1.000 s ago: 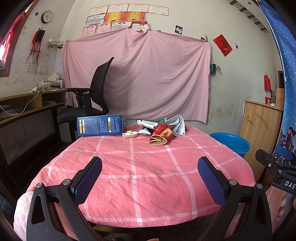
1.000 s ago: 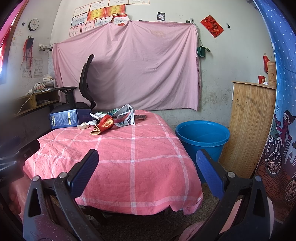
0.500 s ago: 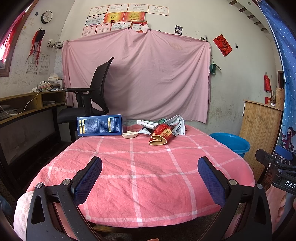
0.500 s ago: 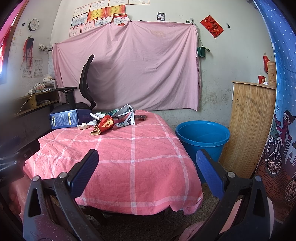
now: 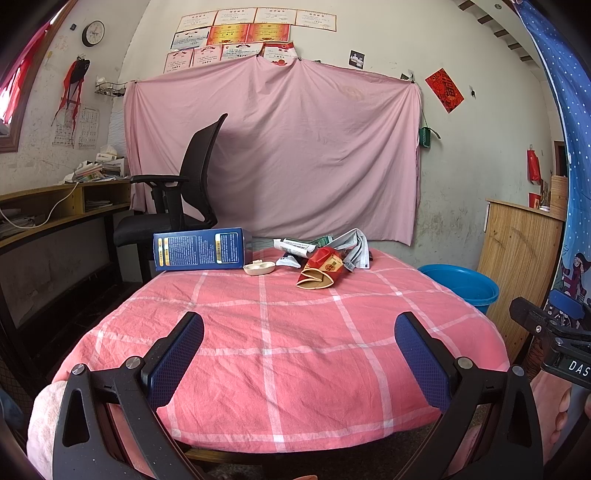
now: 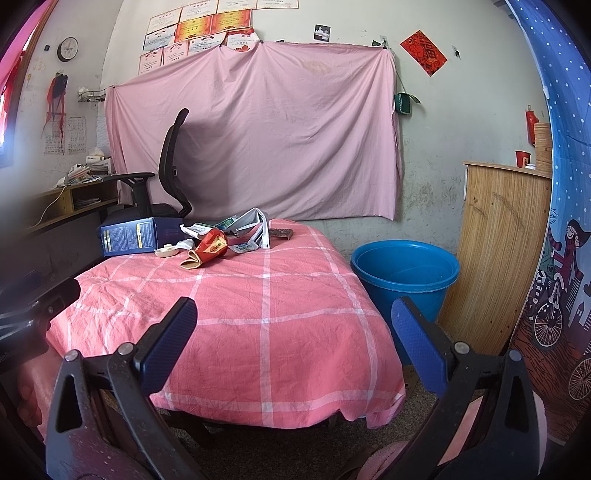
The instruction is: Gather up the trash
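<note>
Both the left hand-held gripper point(image 5: 299, 336) and the right hand-held gripper point(image 6: 293, 321) hover level, jaws spread wide, empty. At the table's point(image 5: 295, 354) far end lies the trash pile point(image 5: 325, 258) (blue box point(image 5: 201, 250) lengthwise left-right); blue bucket point(image 6: 404, 273) stands right.

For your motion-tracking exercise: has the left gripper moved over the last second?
No. In the left wrist view the left gripper sits open at the near table edge, and the blue box and wall clock appear in the same spots as before.
</note>
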A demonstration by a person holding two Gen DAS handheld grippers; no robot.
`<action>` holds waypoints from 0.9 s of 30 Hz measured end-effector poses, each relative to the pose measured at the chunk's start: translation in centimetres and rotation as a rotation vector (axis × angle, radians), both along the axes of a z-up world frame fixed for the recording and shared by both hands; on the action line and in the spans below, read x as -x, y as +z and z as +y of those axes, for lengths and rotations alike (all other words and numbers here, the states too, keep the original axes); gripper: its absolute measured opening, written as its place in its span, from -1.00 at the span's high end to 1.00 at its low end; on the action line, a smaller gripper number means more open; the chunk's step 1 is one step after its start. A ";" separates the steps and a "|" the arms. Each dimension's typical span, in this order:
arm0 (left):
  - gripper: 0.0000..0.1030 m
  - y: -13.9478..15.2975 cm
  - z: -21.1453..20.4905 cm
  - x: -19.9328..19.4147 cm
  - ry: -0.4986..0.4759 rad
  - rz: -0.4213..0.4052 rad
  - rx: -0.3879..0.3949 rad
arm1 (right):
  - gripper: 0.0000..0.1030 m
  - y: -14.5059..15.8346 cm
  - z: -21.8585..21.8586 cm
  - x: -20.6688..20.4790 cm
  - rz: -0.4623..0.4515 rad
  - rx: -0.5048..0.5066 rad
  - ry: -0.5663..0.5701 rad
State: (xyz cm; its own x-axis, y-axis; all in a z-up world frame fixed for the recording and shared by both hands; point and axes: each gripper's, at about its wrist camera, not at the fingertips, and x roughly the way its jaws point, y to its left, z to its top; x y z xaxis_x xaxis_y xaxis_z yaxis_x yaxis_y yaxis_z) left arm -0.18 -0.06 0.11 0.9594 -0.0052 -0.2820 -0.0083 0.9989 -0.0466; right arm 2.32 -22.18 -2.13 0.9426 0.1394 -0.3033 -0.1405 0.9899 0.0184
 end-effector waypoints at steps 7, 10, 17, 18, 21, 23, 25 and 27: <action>-0.97 0.1 0.1 -0.2 0.000 0.003 0.008 | -1.00 0.0 -0.1 0.0 0.003 -0.008 0.001; -0.97 0.5 0.1 -0.4 -0.001 -0.003 0.019 | -1.00 0.3 0.0 0.0 -0.002 -0.020 0.007; -0.97 1.6 0.2 -1.9 0.009 -0.020 0.022 | -1.00 1.7 0.6 -1.3 -0.037 -0.014 0.021; -0.97 1.7 0.3 -2.3 0.009 -0.023 0.022 | -1.00 1.9 0.7 -1.7 -0.042 -0.012 0.025; -0.97 2.3 0.5 -3.9 0.020 -0.033 0.017 | -1.00 2.5 0.9 -3.2 -0.052 -0.019 0.041; -0.97 2.7 0.7 -5.3 0.019 -0.034 0.017 | -1.00 2.8 1.0 -4.4 -0.048 -0.029 0.059; -0.97 2.8 1.1 -6.7 0.018 -0.026 0.023 | -1.00 3.1 1.3 -5.9 -0.047 -0.030 0.075; -0.97 2.8 1.5 -8.3 0.022 -0.014 0.032 | -1.00 3.3 1.5 -7.2 -0.054 -0.028 0.087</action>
